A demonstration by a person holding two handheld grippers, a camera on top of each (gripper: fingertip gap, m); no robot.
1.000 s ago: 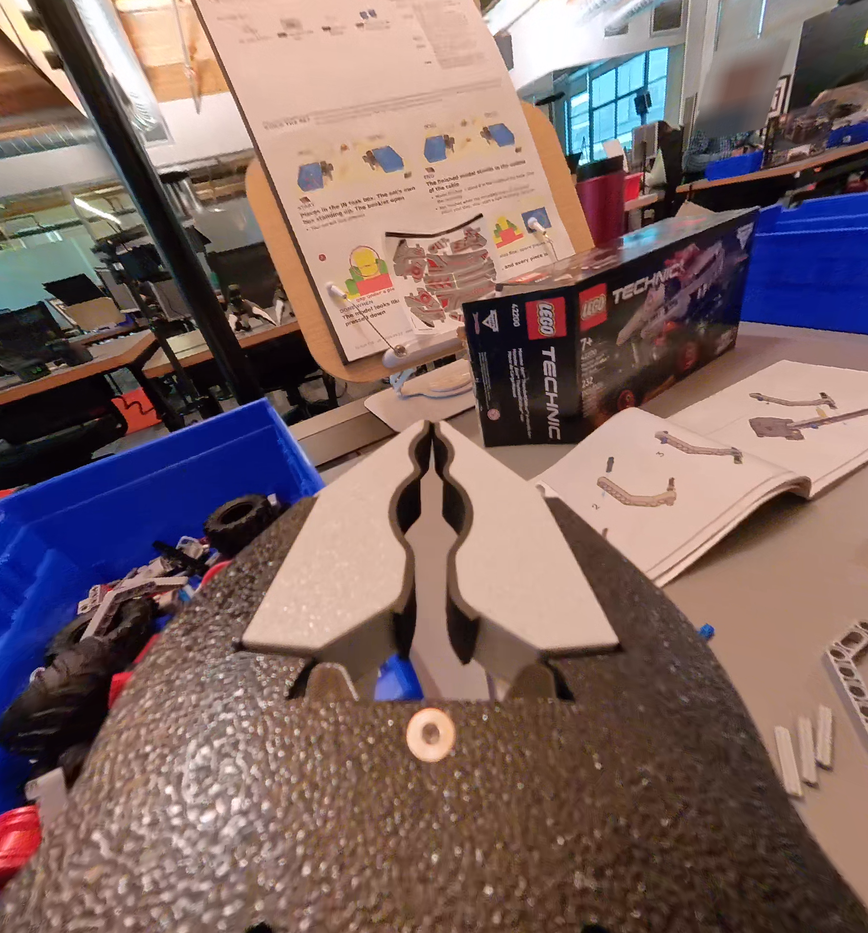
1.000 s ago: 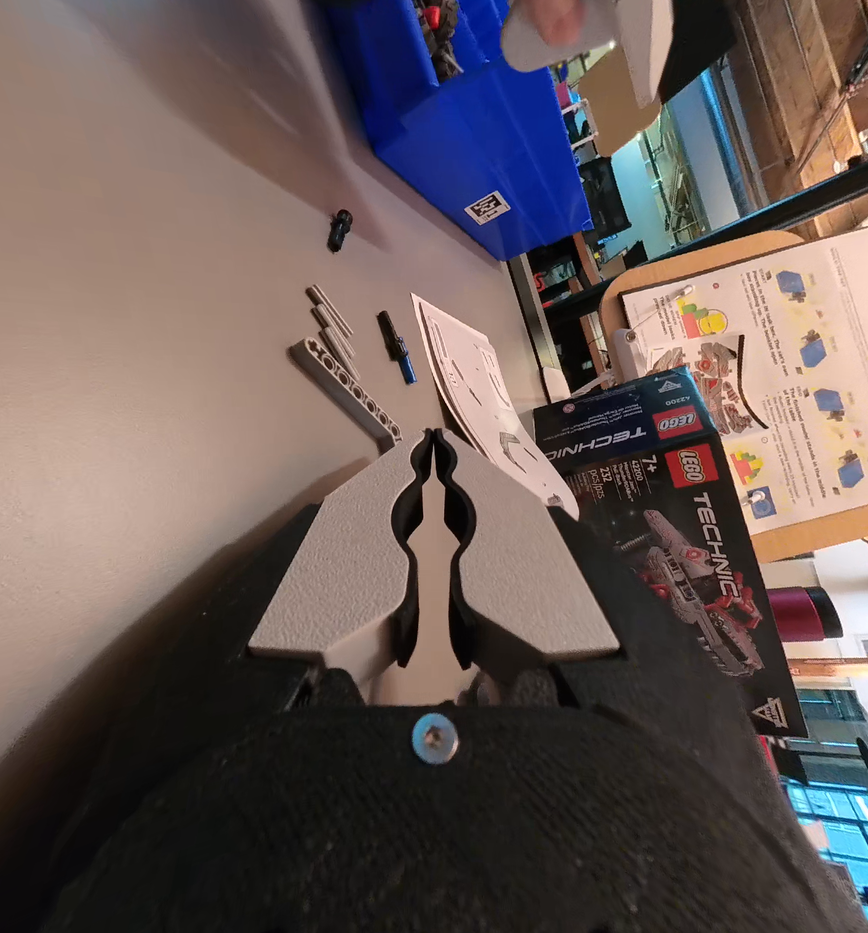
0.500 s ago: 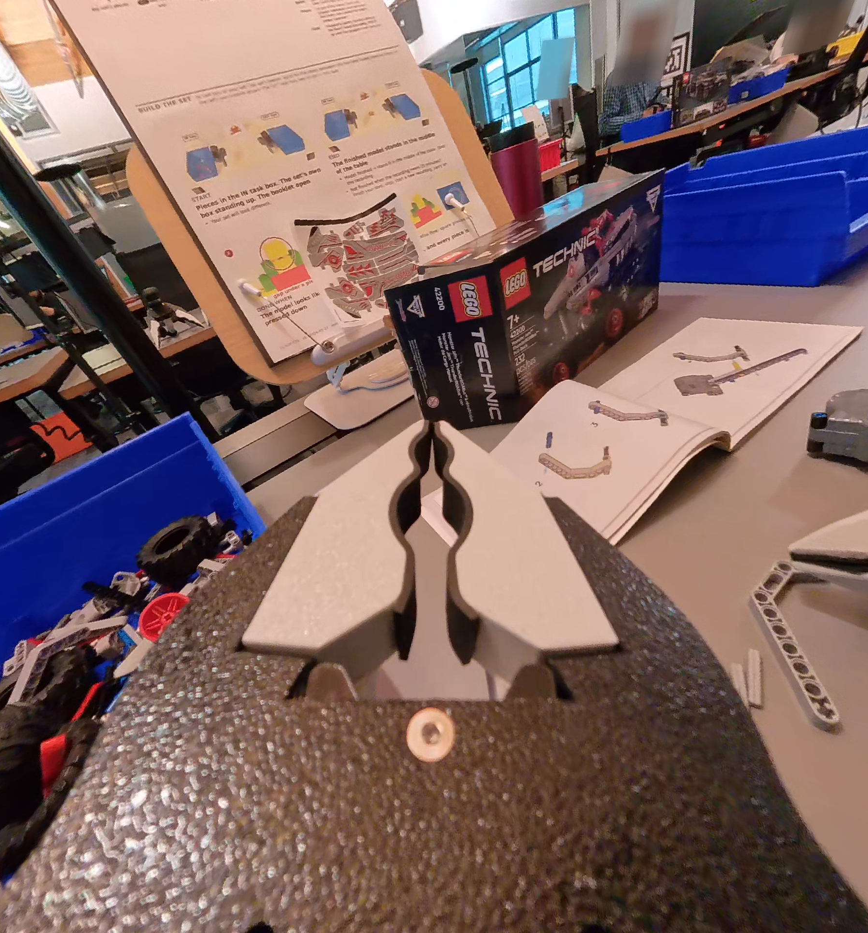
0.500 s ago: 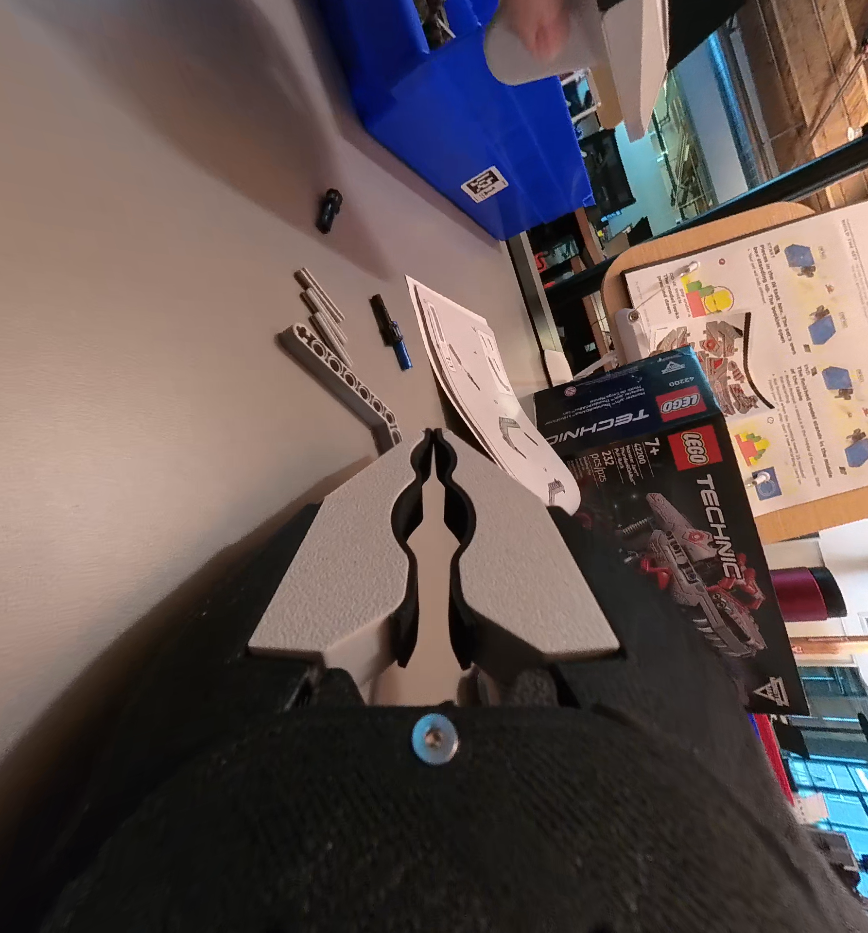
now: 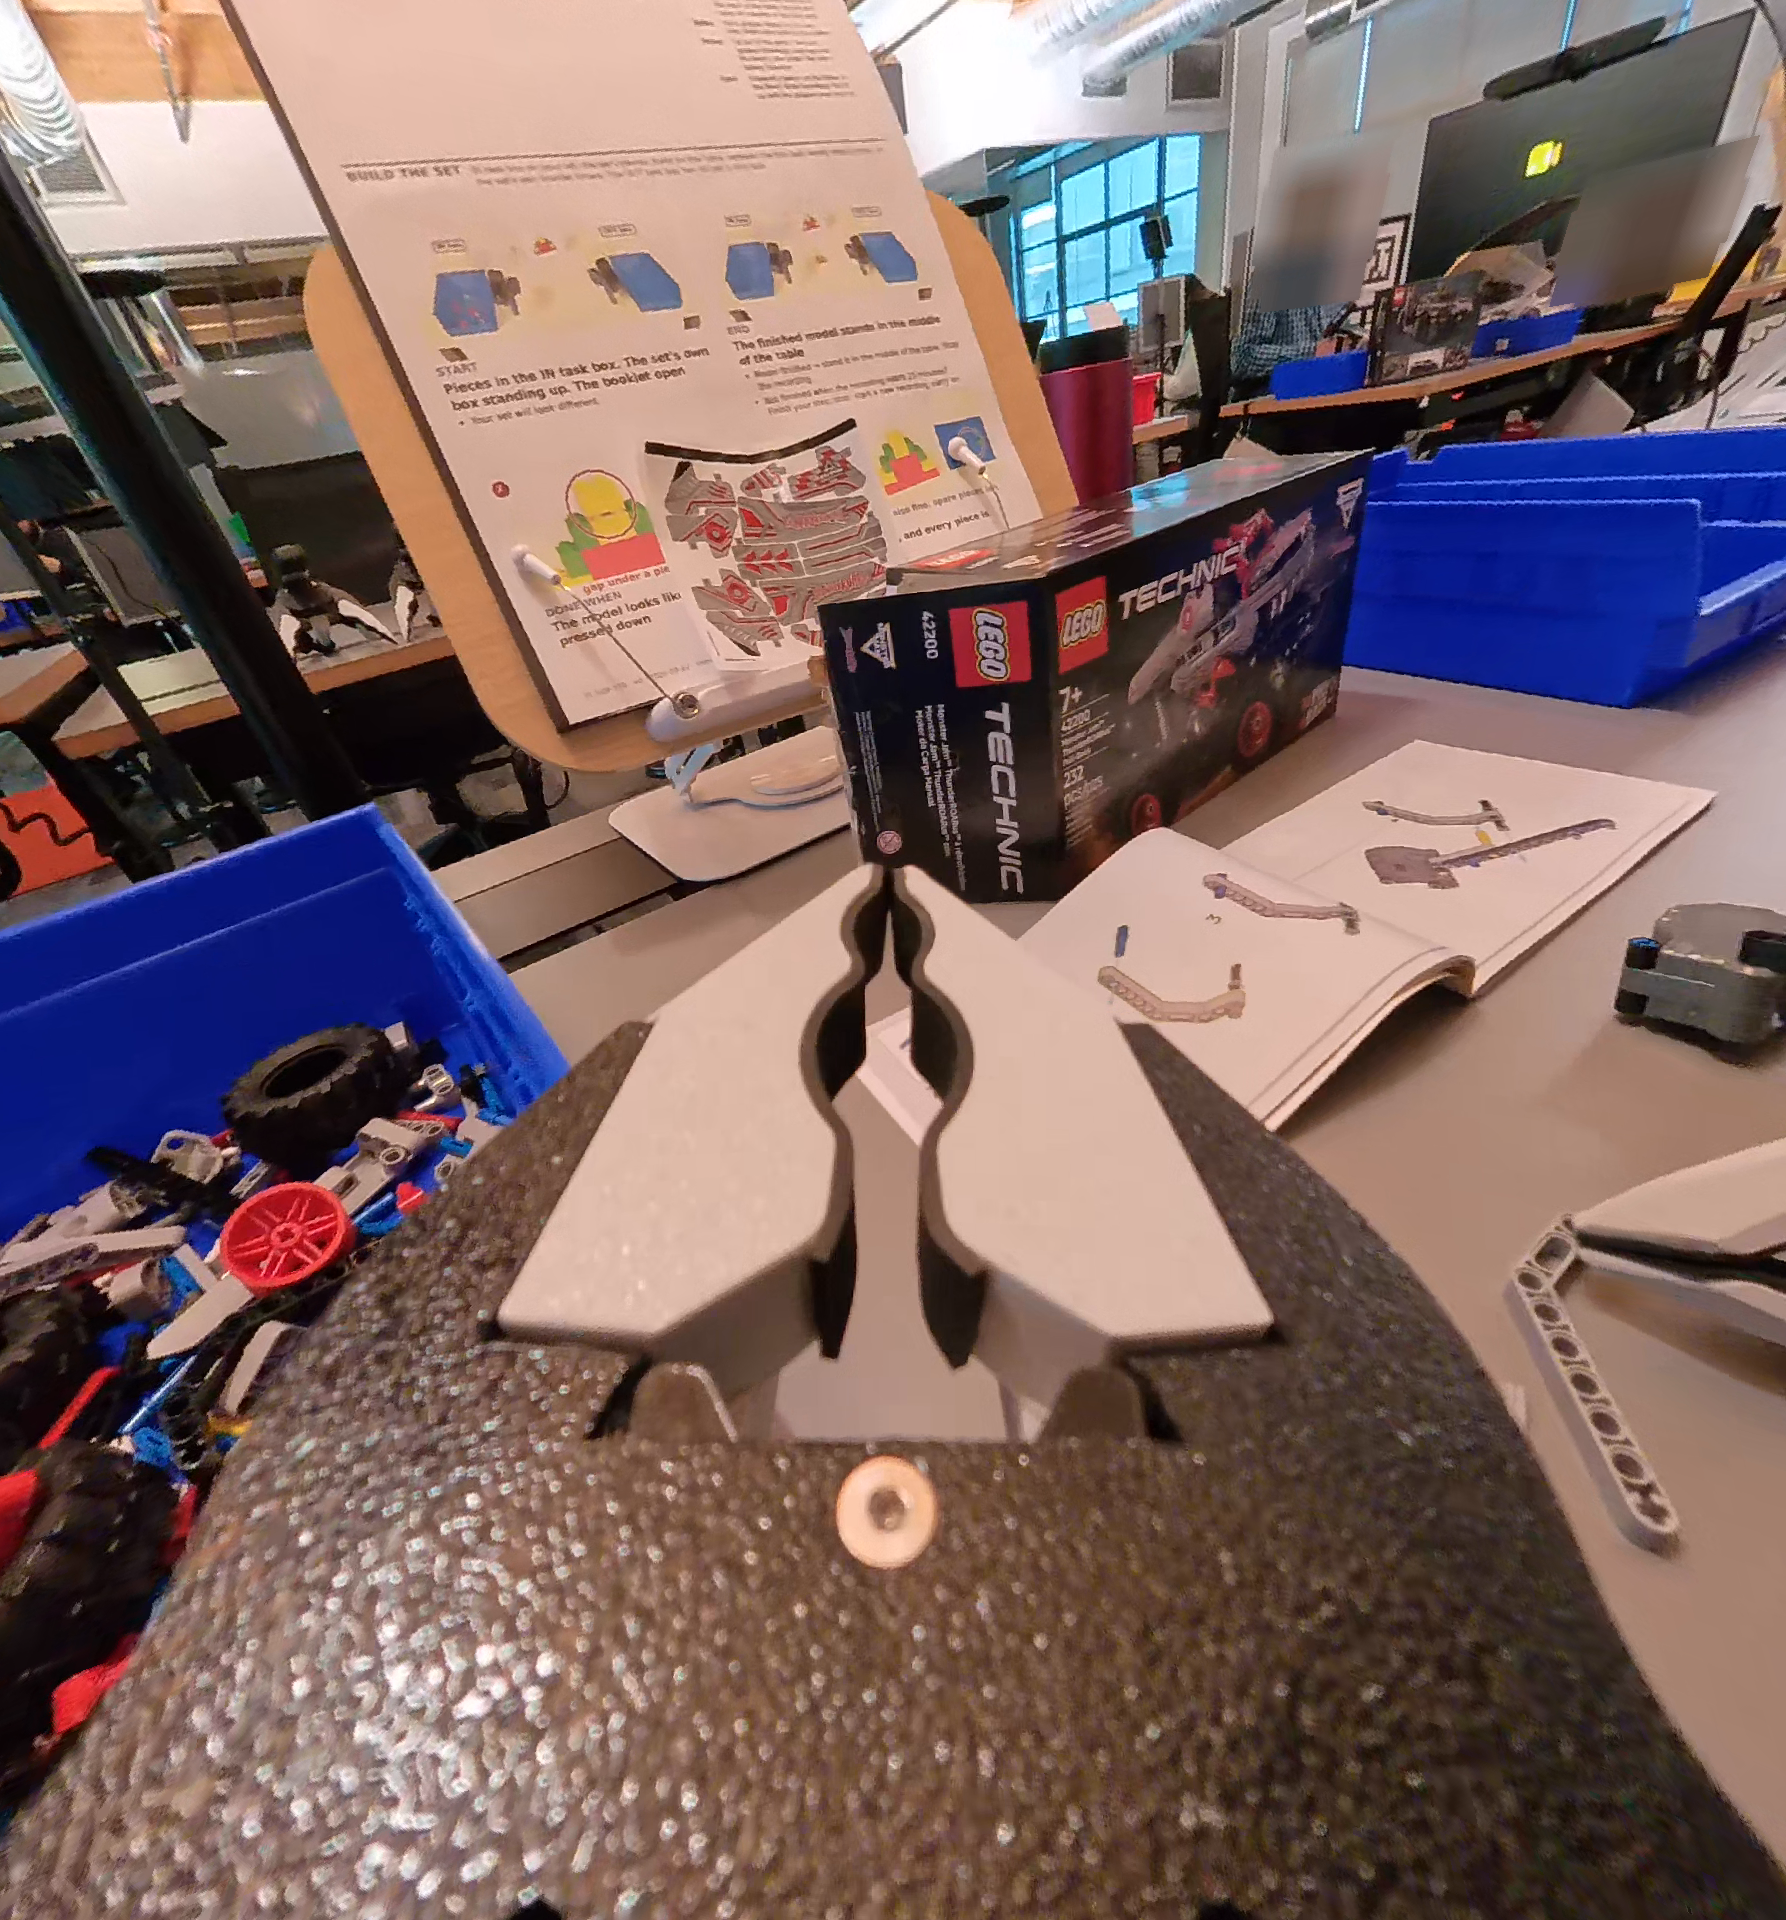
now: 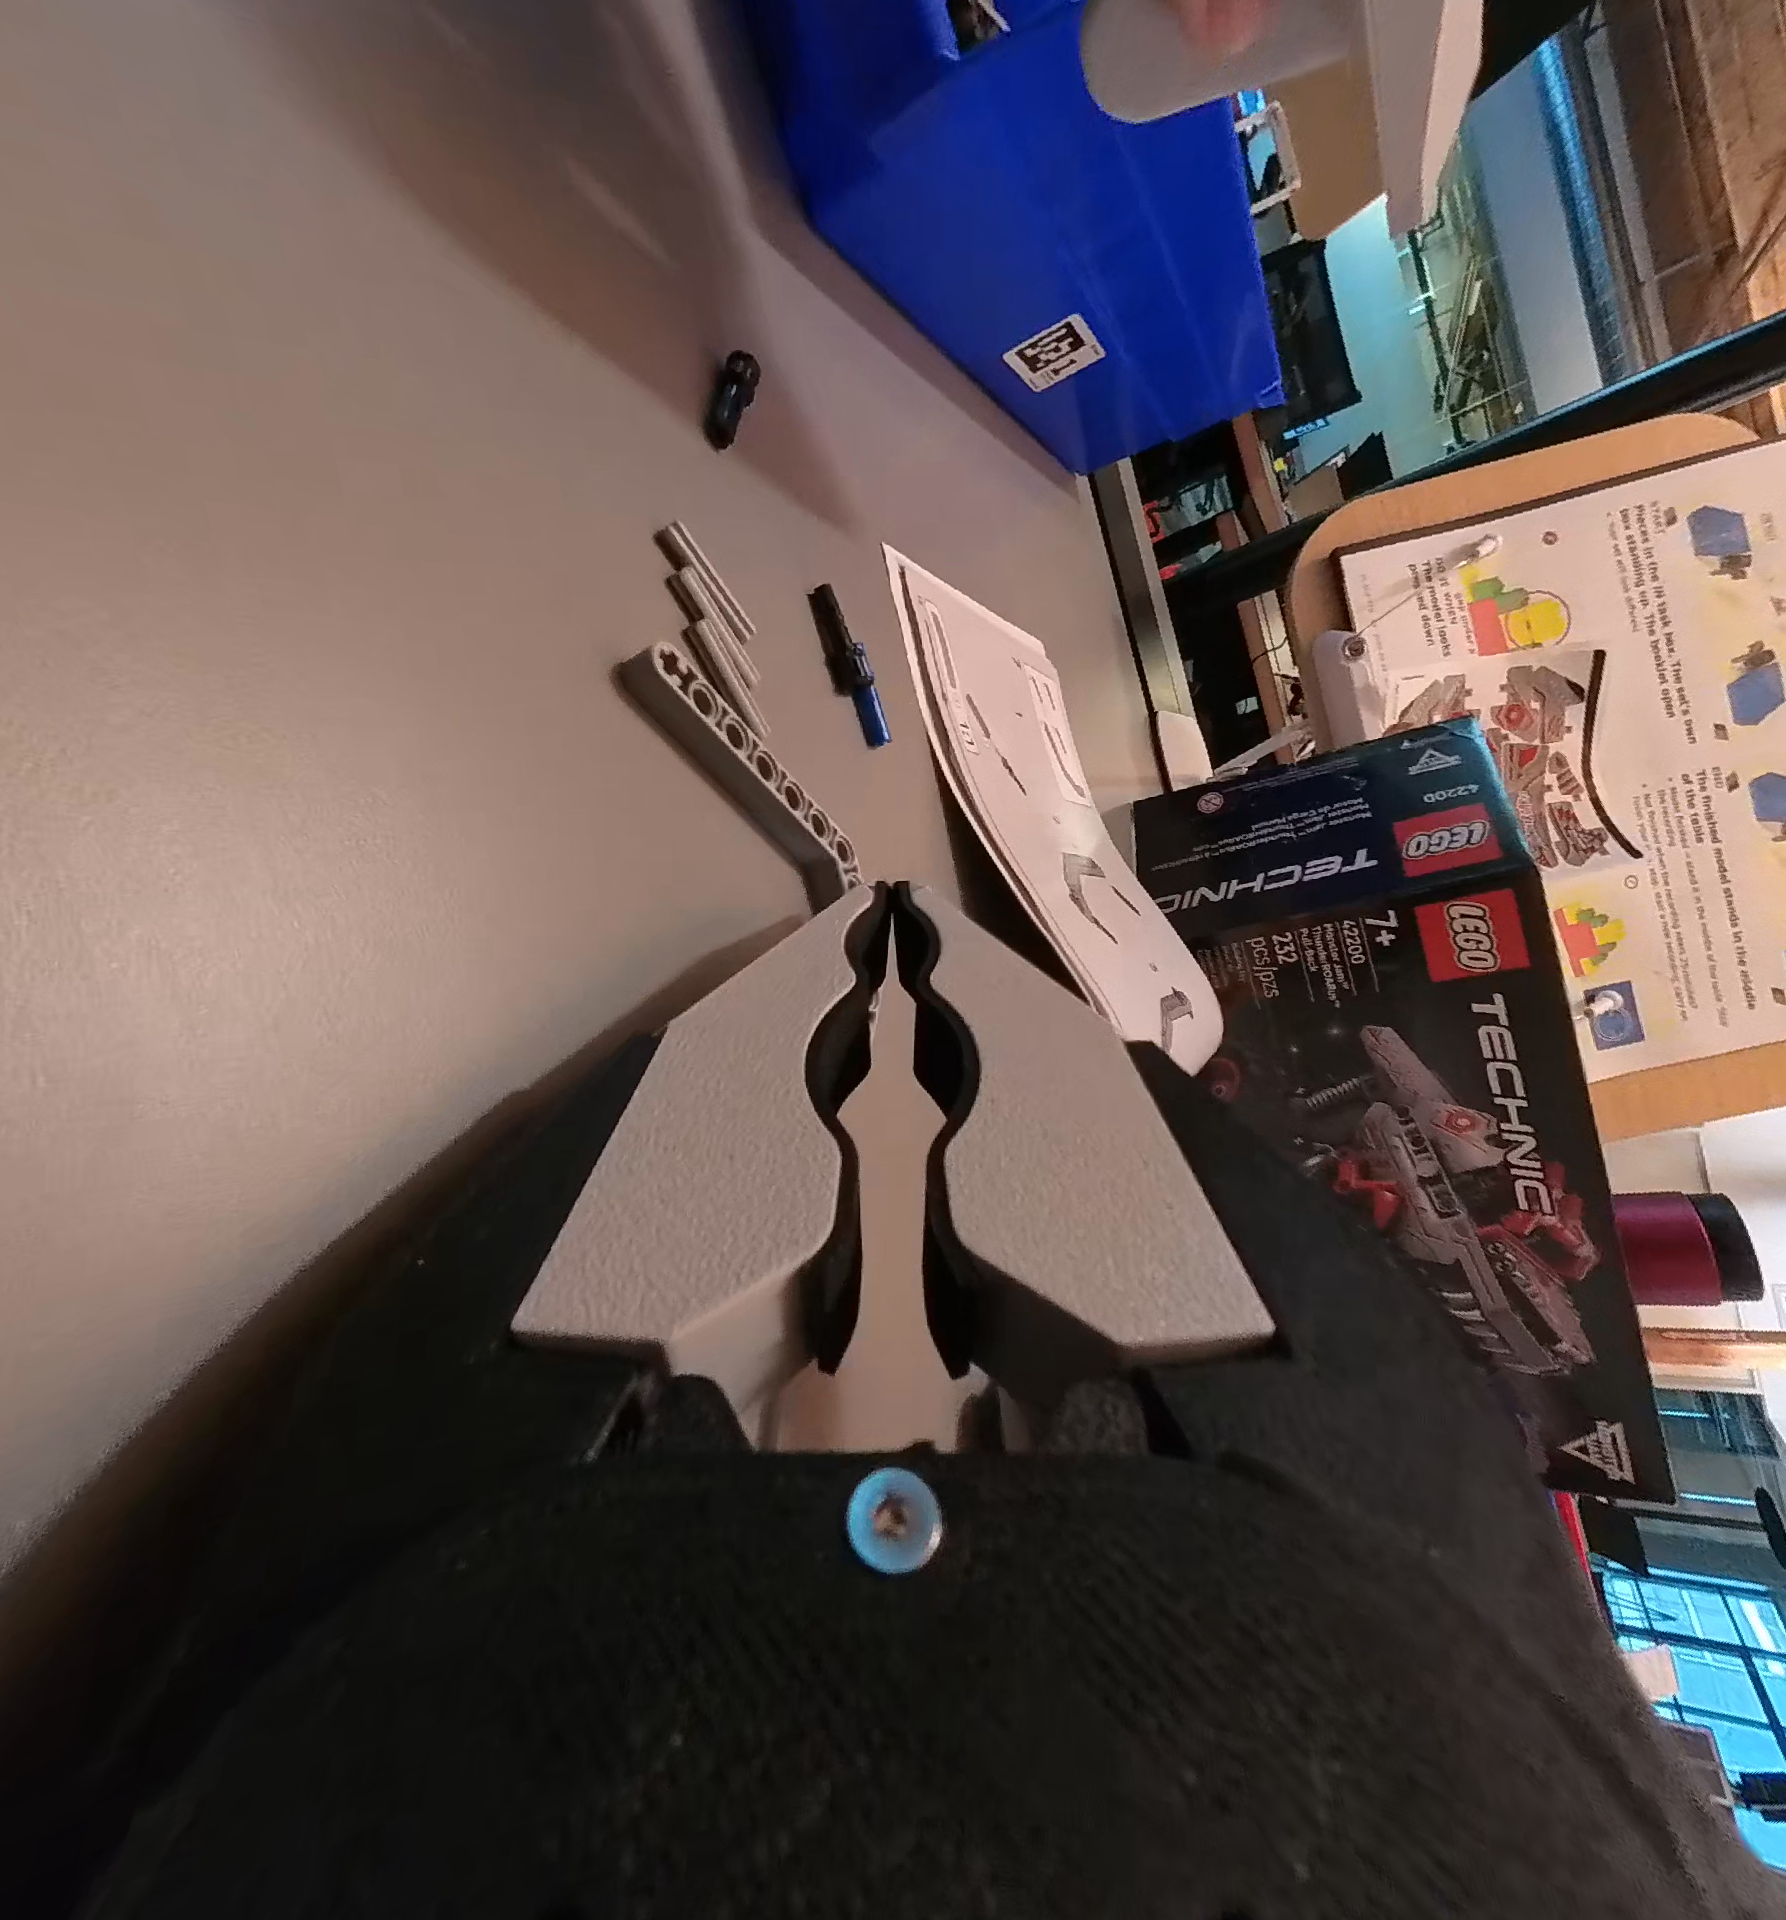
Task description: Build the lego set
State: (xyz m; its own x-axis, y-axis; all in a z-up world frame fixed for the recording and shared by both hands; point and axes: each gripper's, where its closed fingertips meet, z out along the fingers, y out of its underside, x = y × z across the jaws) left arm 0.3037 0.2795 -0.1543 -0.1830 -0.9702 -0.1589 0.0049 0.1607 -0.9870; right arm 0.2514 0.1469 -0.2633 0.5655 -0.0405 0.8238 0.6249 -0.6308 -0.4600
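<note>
My left gripper (image 5: 887, 883) is shut and empty, held above the table beside the blue parts bin (image 5: 193, 977). My right gripper (image 6: 891, 894) is shut, lying on its side low over the table. Its tips sit at the bent end of a grey angled beam (image 6: 733, 758); I cannot tell if they pinch it. The right gripper (image 5: 1699, 1257) and the beam (image 5: 1585, 1392) also show in the left wrist view. A small grey assembly (image 5: 1720, 977) rests on the table. The open booklet (image 5: 1336, 914) lies in front of the set's box (image 5: 1097, 686).
Short grey rods (image 6: 712, 613), a black-and-blue pin (image 6: 847, 665) and a small black pin (image 6: 733, 395) lie by the beam. The bin holds tyres (image 5: 307, 1081), a red wheel (image 5: 286, 1236) and several loose parts. More blue bins (image 5: 1595, 582) and an instruction board (image 5: 660, 343) stand behind.
My left gripper has swung right, away from the bin, bringing the grey assembly and the right gripper into its view. My right gripper has barely moved, staying at the beam's bent end.
</note>
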